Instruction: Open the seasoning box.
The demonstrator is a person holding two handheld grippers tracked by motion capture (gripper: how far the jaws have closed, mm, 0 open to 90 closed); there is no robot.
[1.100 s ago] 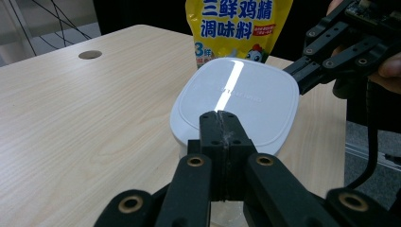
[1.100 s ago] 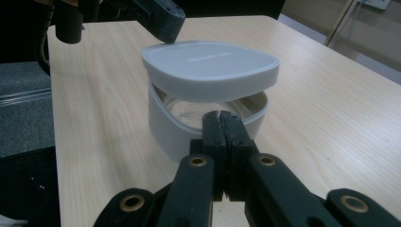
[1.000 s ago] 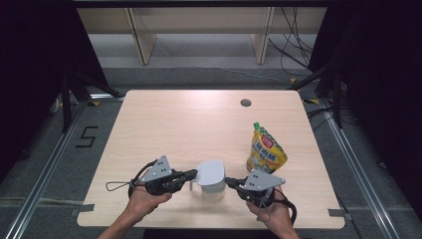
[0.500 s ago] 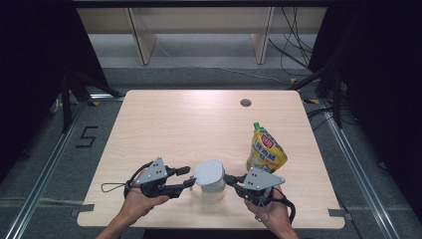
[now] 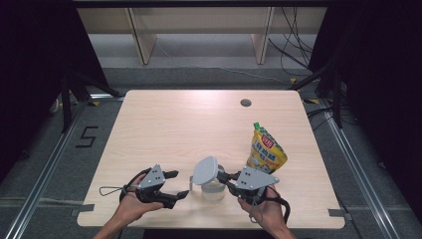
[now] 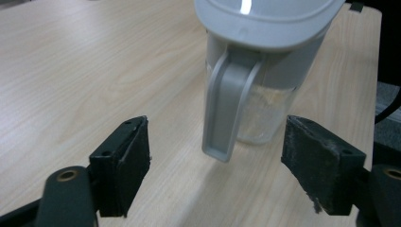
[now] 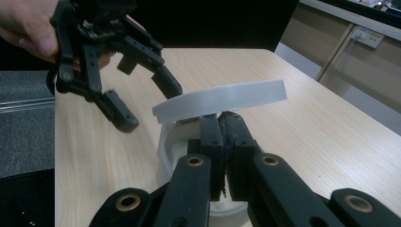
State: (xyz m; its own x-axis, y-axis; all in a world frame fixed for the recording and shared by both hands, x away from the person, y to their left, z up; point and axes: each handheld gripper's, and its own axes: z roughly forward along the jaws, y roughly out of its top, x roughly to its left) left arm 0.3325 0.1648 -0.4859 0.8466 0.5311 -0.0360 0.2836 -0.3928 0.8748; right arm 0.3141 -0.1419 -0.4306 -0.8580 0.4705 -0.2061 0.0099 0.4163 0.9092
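Note:
A clear jug with a grey handle stands near the table's front edge. Its pale grey lid is raised at a tilt over the jug's rim. My right gripper comes in from the right, jaws pressed together on the lid's near edge. My left gripper is a short way left of the jug and low over the table. Its jaws have just been opening and now stand wide. The handle lies ahead between them, untouched.
A yellow stand-up pouch with a green cap stands behind and to the right of the jug. A small round cable hole sits near the table's far edge. Shelving and cables lie beyond the table.
My left gripper has let go of the jug's handle, opened wide and drawn back left and downward. The right gripper and the tilted lid have stayed put.

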